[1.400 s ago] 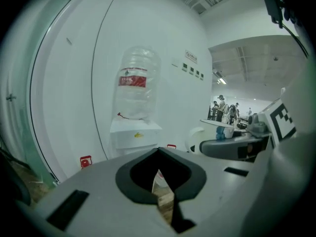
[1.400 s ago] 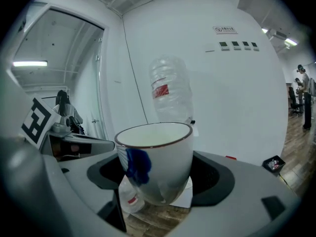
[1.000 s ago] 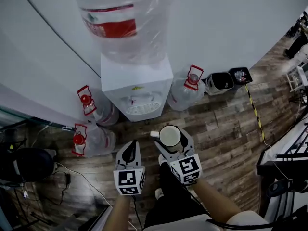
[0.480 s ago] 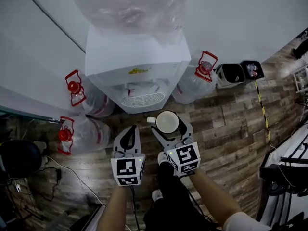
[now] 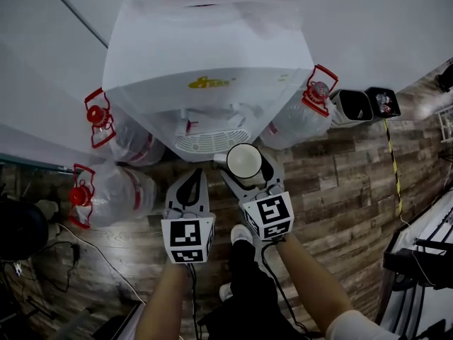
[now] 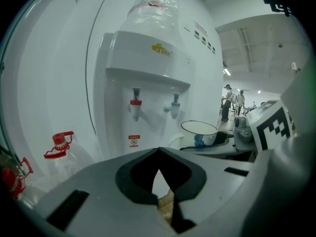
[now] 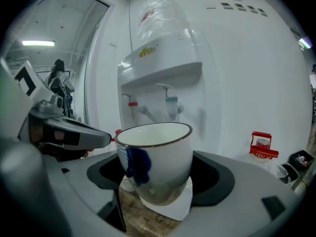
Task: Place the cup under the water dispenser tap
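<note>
A white water dispenser (image 5: 205, 69) with a clear bottle on top stands against the wall, its drip grille (image 5: 211, 142) just ahead of both grippers. Its red tap (image 6: 135, 104) and blue tap (image 6: 174, 104) show under the ledge; they appear again as the red tap (image 7: 132, 104) and blue tap (image 7: 171, 101). My right gripper (image 5: 249, 179) is shut on a white cup (image 5: 245, 163), which stays upright with its handle to the left. The cup (image 7: 158, 159) has a dark rim and a blue mark. My left gripper (image 5: 190, 190) is shut and holds nothing, level with the right one.
Spare water bottles with red handles lie on the wood floor left of the dispenser (image 5: 113, 137), (image 5: 106, 193) and right of it (image 5: 301, 115). Two small black bins (image 5: 352, 105) stand by the wall further right. Yellow-black tape (image 5: 393, 176) runs along the floor.
Both grippers and the cup have moved closer to the dispenser, which now fills more of the head view. The cup stays held upright in the right gripper.
</note>
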Available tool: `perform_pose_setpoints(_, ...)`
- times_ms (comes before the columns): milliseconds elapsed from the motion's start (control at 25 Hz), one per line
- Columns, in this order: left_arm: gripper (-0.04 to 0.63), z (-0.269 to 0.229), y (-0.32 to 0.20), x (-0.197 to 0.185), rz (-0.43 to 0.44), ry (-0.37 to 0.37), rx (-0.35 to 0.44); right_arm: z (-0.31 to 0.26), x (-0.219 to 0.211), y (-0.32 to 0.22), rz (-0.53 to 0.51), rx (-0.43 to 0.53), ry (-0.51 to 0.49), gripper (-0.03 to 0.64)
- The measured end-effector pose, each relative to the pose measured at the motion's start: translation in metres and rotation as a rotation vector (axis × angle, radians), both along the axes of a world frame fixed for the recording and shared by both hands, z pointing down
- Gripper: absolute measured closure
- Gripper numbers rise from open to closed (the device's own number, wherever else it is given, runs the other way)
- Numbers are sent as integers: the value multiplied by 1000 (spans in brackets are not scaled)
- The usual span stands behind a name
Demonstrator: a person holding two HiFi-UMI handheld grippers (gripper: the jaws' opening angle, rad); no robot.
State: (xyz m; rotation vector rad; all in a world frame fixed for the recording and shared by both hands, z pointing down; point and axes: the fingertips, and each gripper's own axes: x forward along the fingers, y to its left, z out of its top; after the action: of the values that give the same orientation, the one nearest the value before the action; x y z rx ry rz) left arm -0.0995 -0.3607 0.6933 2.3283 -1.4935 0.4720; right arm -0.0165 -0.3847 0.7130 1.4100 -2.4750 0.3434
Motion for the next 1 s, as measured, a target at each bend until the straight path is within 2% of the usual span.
perform_pose_setpoints(440, 545, 52, -29, -5, -27, 19, -9, 55, -11, -39, -39, 7, 21, 249)
perform_pose_setpoints(1000, 545, 67, -50, -6, -36, 21, -8, 76, -19, -73, -52, 5, 20, 249)
